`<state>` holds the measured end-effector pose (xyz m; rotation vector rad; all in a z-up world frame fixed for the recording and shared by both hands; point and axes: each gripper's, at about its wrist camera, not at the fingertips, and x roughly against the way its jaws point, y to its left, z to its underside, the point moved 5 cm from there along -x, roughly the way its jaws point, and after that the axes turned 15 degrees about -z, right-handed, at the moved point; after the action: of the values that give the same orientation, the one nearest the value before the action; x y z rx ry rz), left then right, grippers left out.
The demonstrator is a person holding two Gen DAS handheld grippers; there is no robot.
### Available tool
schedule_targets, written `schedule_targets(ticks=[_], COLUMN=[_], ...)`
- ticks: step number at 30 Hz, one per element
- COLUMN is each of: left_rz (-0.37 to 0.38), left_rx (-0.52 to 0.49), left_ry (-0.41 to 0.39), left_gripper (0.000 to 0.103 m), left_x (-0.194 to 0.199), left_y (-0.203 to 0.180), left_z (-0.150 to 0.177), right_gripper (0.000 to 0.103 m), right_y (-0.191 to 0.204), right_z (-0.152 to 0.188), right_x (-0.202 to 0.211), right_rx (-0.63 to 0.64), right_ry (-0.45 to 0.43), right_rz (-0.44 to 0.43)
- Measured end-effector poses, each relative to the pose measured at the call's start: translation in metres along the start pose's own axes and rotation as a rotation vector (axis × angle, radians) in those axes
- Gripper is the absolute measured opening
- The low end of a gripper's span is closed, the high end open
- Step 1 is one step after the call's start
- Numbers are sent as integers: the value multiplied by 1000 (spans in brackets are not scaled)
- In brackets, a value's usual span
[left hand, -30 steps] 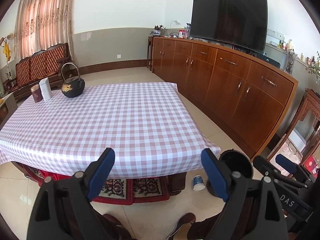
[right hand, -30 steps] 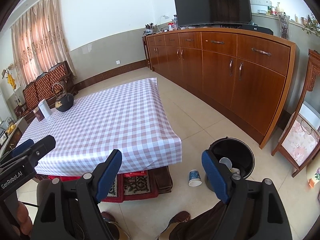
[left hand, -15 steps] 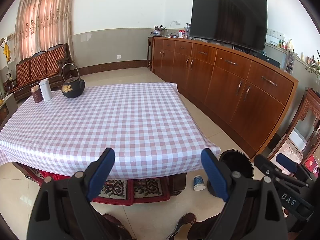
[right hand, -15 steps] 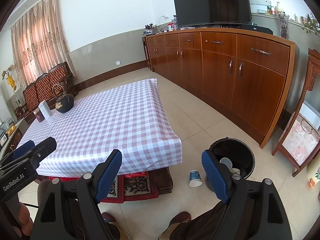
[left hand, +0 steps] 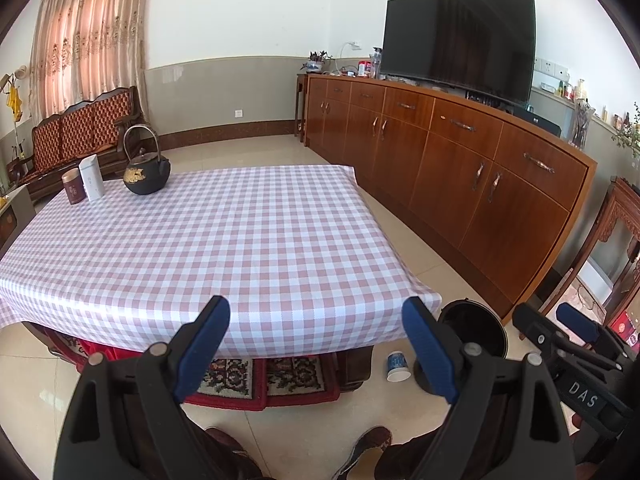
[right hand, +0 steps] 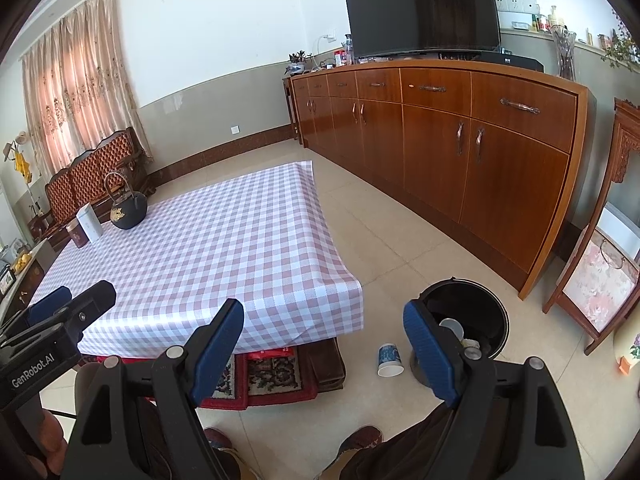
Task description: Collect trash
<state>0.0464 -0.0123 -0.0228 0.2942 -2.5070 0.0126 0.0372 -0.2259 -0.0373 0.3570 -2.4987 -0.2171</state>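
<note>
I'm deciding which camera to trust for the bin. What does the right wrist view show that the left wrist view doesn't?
Only the right wrist view looks into the black bin, where pale cups lie.

Only the left wrist view shows the whole checked table.

Both show the paper cup upside down on the floor beside the bin, the teapot, and open fingers holding nothing.

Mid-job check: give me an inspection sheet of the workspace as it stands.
Surface: checked tablecloth, no trash on it.
Job's things: paper cup upside down on the floor beside the black bin; cups already inside the bin.
Clutter: black kettle, white box and brown tin at the table's far corner.
Grippers: left tongs open, empty; right tongs open, empty.
Cables: nothing seen near the work area.
Surroundings: wooden sideboard with a TV, sofa, rug under the table.
</note>
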Motion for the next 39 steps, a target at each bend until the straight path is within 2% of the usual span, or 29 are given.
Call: schedule_targets(ticks=[11, 39], left_rz=[0, 5], left_rx=[5, 18], left_ry=[-7, 15], left_gripper=[89, 89], left_x=[1, -5], left_y=[0, 1], left_z=[0, 4], right_gripper=[84, 84], right_y=[2, 5], right_z=[-3, 0], right_x=[4, -1], right_rx=[16, 18], right_ry=[-32, -13], right_rz=[11, 2])
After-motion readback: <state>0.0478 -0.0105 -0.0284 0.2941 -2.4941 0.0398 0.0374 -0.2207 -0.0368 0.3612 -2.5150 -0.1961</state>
